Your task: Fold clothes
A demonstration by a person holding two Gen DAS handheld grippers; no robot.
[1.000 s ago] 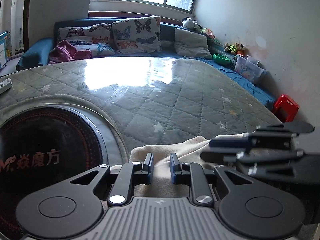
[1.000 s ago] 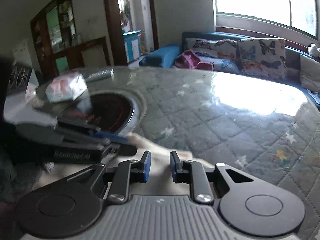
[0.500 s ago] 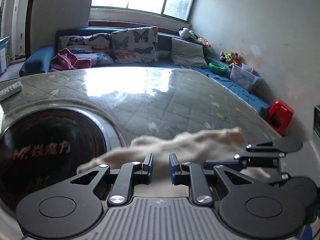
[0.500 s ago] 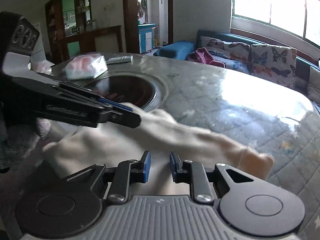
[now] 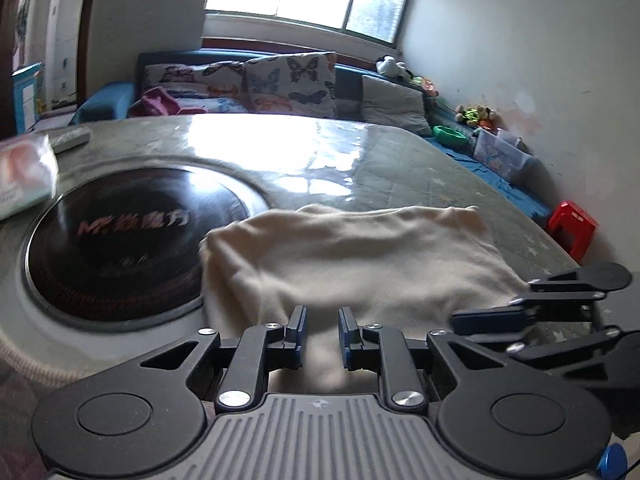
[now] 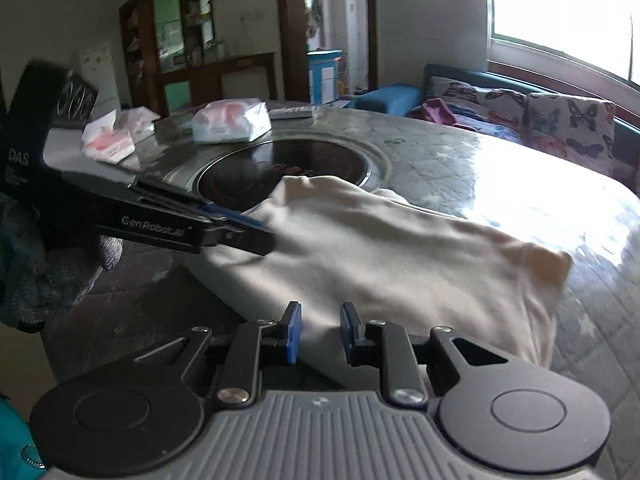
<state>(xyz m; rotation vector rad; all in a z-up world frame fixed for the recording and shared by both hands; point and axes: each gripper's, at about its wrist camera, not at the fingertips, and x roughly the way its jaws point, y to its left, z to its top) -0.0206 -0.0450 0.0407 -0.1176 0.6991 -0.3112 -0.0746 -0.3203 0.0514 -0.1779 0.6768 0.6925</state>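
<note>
Two tools: left tool (image 5: 322,330) and right tool (image 6: 320,330), each with a narrow gap, gripping the cloth's near edge.
Bench (image 5: 400,152): carries the cloth.
Cloth (image 5: 360,256): cream, spread beside the dark round plate (image 5: 120,236); long axis left-right.
Progress: apparently mid-fold; flattening and further folds likely remain.

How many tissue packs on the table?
3. One large pack at the round hob's far rim; two smaller ones together further left. Others may hide behind the left claw.
</note>
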